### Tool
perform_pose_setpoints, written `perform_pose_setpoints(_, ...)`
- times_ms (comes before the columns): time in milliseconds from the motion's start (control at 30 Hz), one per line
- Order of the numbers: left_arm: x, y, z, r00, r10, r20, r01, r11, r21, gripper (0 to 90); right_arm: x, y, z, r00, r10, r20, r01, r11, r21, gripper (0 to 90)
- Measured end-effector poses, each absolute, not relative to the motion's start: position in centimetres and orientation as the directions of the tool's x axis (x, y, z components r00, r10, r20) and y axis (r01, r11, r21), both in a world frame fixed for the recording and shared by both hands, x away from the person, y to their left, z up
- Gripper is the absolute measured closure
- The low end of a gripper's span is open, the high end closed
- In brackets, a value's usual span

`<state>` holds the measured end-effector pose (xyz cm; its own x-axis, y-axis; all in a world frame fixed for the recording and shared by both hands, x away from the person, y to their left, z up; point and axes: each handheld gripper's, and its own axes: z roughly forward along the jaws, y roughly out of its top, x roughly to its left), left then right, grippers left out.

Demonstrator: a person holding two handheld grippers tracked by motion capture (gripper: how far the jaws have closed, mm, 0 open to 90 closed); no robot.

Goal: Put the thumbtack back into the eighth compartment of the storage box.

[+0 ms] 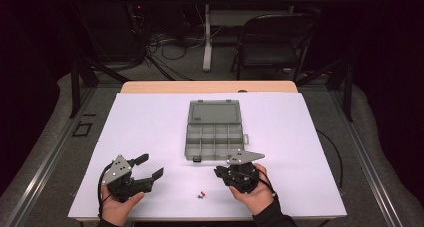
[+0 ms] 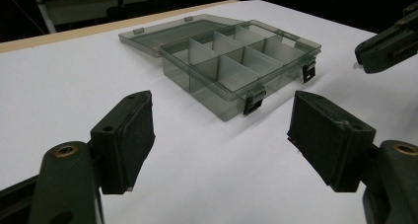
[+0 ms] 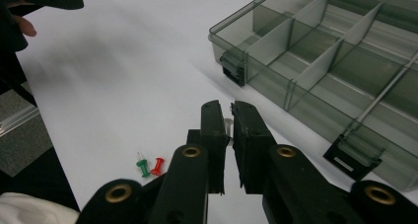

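A smoky clear organizer box (image 1: 188, 146) lies open at mid-table, its lid flat behind it and its compartments bare. My left gripper (image 1: 152, 165) rests open at the front left with nothing between its jaws; its own view has the box (image 2: 207, 93) ahead, beyond its fingertips (image 2: 219, 135). My right gripper (image 1: 218, 171) sits just in front of the box's near right corner. Its jaws (image 3: 229, 120) are shut on a small whitish pushpin (image 3: 227, 125). A red pushpin (image 3: 157, 166) and a green pushpin (image 3: 143, 168) lie loose on the white sheet between the grippers.
The white sheet (image 1: 150, 122) covers the wooden table. The box's black latches (image 3: 352, 160) face the front edge. A folding chair (image 1: 272, 44) and a desk leg stand beyond the table's far edge.
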<state>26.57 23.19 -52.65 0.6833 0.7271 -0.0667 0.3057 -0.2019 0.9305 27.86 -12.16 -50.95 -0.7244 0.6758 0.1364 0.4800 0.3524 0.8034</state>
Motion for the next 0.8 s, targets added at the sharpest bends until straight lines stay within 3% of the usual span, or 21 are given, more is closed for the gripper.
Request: perform_pose_setpoints(800,26.5,23.2,-52.6,0.68,0.73,-0.065,0.305,-0.201,0.931,25.1,29.4,-15.2,-49.1,-0.652,0.747,0.128,0.482,0.278,0.831,83.5)
